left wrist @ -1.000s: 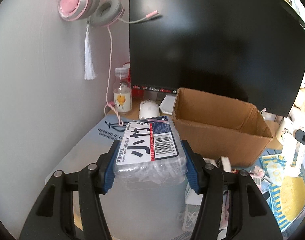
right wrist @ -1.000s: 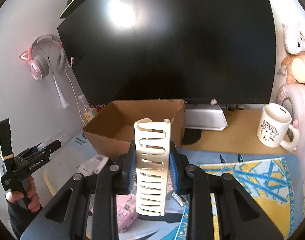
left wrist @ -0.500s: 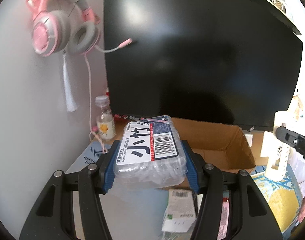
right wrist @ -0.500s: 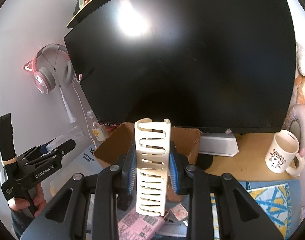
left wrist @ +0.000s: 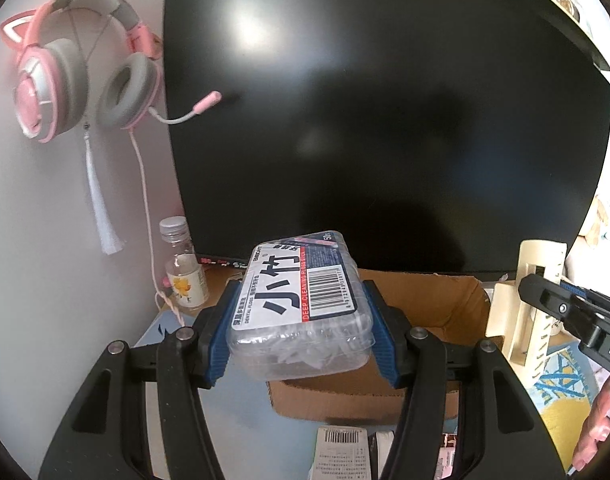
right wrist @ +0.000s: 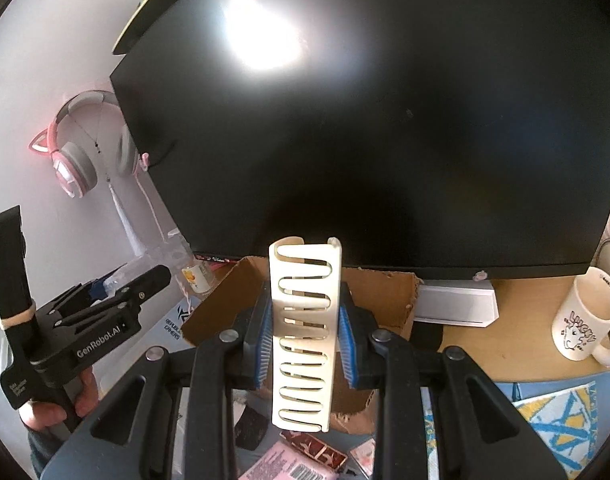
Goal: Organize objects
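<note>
Two claws grip: left claw (left wrist: 301, 320) clamps floss box (left wrist: 299, 304), right claw (right wrist: 307, 338) cream clip (right wrist: 305, 332).

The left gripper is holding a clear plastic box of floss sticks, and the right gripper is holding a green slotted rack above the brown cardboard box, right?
Not quite: the slotted plastic rack in the right gripper is cream-white, not green, as the right wrist view shows. The rest holds: the left gripper holds the clear plastic box of floss sticks, above the brown cardboard box.
</note>
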Available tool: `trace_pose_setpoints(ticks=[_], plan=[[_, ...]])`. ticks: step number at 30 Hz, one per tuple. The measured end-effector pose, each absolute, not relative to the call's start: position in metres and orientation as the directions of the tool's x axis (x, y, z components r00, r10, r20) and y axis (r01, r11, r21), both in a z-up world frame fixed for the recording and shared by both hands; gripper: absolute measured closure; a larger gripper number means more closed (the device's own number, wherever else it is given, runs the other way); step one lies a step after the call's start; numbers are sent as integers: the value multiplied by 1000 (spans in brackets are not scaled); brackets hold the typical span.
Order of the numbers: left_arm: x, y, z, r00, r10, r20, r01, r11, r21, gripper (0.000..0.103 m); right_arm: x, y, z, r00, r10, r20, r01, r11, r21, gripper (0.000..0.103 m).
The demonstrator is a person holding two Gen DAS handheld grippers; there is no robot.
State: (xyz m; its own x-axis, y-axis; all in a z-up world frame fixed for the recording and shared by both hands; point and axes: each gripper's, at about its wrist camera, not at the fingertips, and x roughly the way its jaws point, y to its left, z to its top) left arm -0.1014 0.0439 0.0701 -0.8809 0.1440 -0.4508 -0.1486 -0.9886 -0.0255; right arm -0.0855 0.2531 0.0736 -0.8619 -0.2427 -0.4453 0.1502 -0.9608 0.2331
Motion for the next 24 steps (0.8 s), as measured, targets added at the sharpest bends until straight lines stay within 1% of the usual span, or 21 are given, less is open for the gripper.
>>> trace_pose_setpoints(ticks=[4, 9, 16, 24], plan=[[-107, 51, 60, -876, 162, -454, -168, -985, -28, 46, -93, 254, 67, -865, -249, -436, 153, -958, 243, 72], [-117, 56, 42, -860, 171, -481, -172, -984, -42, 46, -97, 253, 59, -867, -255, -428, 160, -956, 246, 72], [-129, 63, 24, -843, 167, -512, -175, -984, -32, 46, -106, 252, 49, -857, -249, -451, 147, -957, 249, 72], [-129, 65, 19, -825, 197, -530, -194, -979, -63, 46, -116, 253, 34, -843, -248, -477, 138, -957, 254, 72]])
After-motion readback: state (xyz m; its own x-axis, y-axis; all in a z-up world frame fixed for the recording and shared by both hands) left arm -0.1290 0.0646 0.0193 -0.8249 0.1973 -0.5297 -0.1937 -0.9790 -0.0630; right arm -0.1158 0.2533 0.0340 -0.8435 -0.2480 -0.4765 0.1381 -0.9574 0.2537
